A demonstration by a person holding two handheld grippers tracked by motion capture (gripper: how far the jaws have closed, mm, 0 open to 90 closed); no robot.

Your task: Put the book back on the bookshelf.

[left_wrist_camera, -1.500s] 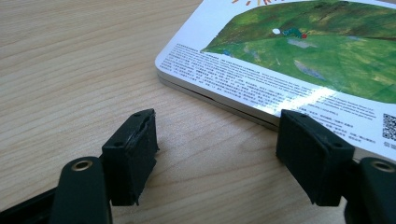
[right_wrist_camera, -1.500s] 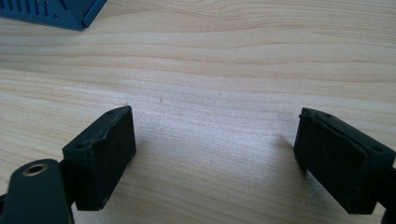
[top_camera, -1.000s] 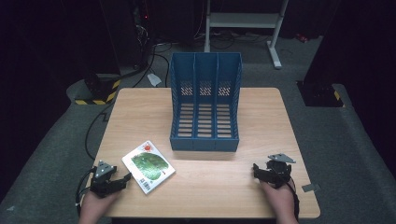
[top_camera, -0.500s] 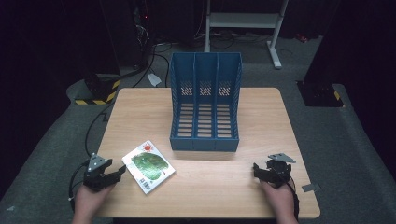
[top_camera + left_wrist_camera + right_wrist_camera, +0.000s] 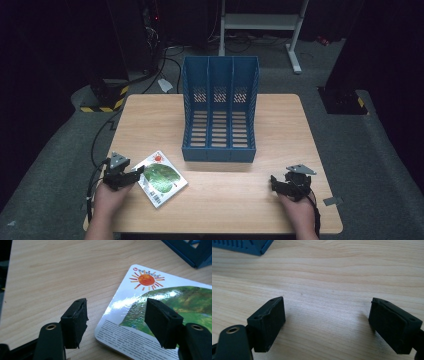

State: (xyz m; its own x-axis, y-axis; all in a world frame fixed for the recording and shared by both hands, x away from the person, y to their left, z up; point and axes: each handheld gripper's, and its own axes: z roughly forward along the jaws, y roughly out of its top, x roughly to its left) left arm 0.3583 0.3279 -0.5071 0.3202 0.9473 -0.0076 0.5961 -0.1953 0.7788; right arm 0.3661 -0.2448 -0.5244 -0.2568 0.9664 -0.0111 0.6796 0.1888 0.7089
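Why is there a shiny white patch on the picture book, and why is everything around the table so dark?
In the left gripper view, the white streak is lamp glare on the glossy cover of the flat picture book with an orange sun. In the high view, light falls on the pale wooden table while the floor and room behind stay dim. In the right gripper view, the right claw casts soft shadows on the wood.

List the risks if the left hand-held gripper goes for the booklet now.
1. The booklet lies flat on the table, so the left hand-held gripper, open at its near corner, may push it rather than pinch it.
2. Its cover looks glossy, so it may slip from the pads.
3. A shove could slide it toward the blue file rack just beyond.
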